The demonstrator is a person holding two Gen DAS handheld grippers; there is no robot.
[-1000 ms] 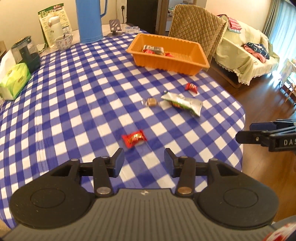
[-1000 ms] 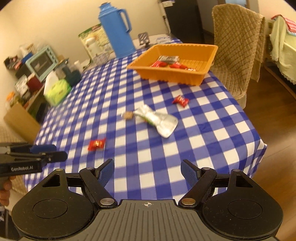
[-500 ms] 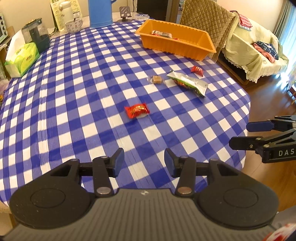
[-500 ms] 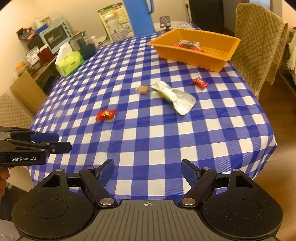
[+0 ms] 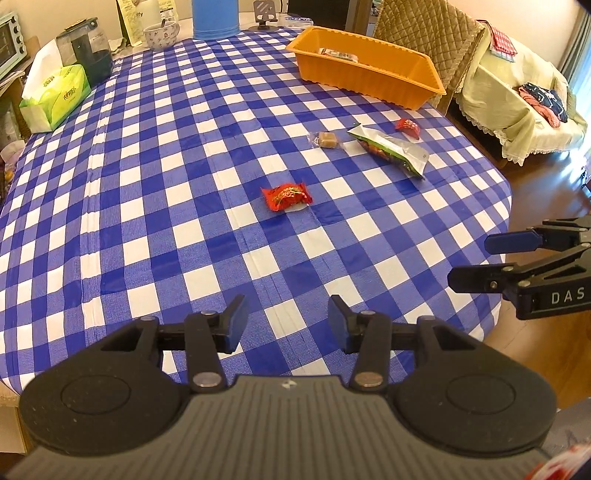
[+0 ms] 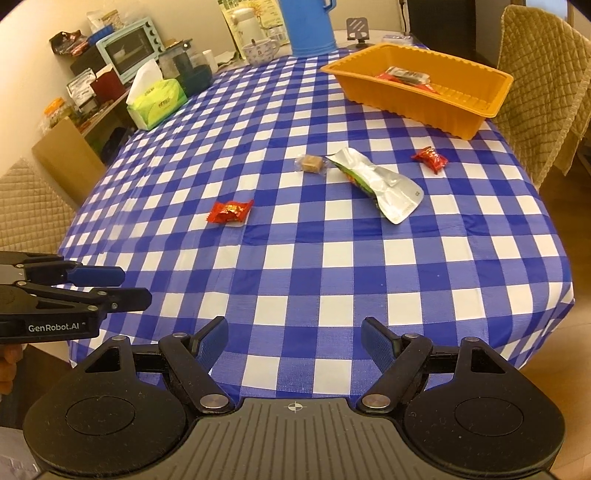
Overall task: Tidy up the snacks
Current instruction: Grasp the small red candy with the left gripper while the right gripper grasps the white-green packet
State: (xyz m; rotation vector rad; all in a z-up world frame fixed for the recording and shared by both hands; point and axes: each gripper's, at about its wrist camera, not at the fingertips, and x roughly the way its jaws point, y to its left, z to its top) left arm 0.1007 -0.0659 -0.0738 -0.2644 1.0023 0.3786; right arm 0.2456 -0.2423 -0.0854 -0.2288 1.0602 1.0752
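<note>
On the blue-checked tablecloth lie a red candy (image 5: pixel 287 196) (image 6: pixel 230 212), a brown wrapped candy (image 5: pixel 328 140) (image 6: pixel 311 163), a silver-green snack pouch (image 5: pixel 390 149) (image 6: pixel 376 183) and a small red candy (image 5: pixel 407 126) (image 6: pixel 430 158). An orange tray (image 5: pixel 369 81) (image 6: pixel 424 105) at the far side holds a few snacks. My left gripper (image 5: pixel 286 321) is open and empty, well short of the red candy. My right gripper (image 6: pixel 294 338) is open and empty over the table's near edge. Each gripper shows in the other's view, the left (image 6: pixel 125 286) and the right (image 5: pixel 476 260).
A blue thermos (image 6: pixel 308 26), a cup (image 6: pixel 260 50), a green tissue box (image 5: pixel 55 98) (image 6: pixel 155 101) and a dark jar (image 5: pixel 88 55) stand along the far and left edges. A quilted chair (image 6: pixel 543 85) stands behind the tray. A covered sofa (image 5: pixel 517 96) is at the right.
Both grippers have pulled back and risen, so more of the table shows and the snacks look farther off. Both stay open and empty. No snack has moved.
</note>
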